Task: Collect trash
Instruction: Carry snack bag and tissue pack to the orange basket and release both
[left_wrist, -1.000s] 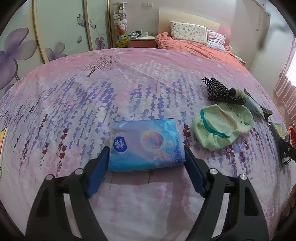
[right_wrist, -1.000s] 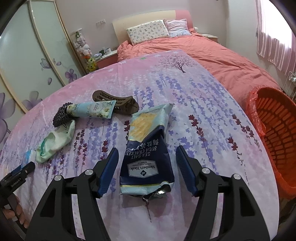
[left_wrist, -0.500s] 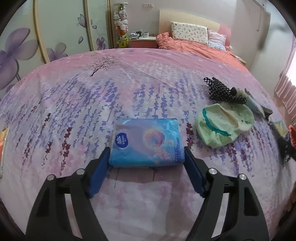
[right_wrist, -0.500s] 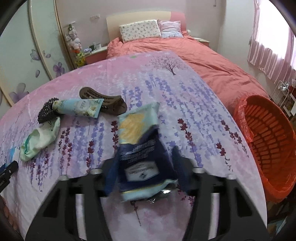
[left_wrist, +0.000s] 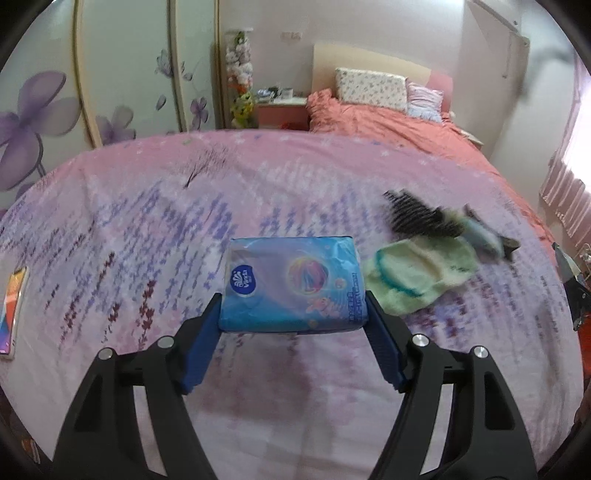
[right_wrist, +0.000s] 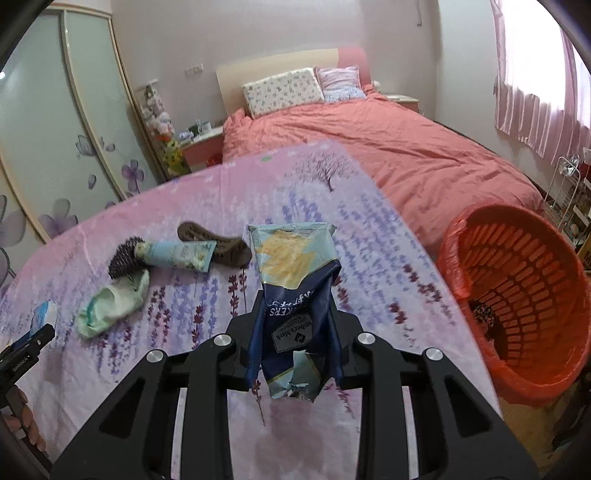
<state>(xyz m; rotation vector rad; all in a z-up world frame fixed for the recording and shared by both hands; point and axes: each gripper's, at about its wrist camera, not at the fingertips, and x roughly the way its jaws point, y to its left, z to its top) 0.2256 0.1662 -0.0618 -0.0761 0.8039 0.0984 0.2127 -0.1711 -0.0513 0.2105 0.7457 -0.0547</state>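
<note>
Blue "Vinda" tissue pack (left_wrist: 293, 284) clamped between left gripper (left_wrist: 293, 325) pads, lifted off pink floral sheet (left_wrist: 147, 229). Right gripper (right_wrist: 295, 332) jaws closing on crumpled "Member's Mark" cracker bag (right_wrist: 295, 291), pads pressing it; orange basket (right_wrist: 517, 258) right, beside bed.

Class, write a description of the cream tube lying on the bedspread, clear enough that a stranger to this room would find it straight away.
Start at the pink bedspread printed with purple flowers. Left of the navy cracker bag in the right gripper lies a cluster of small things. The pale blue plastic tube with white flowers lies flat there, between the black bristly hairbrush and the brown curved insole; it alone is smooth and printed.
</note>
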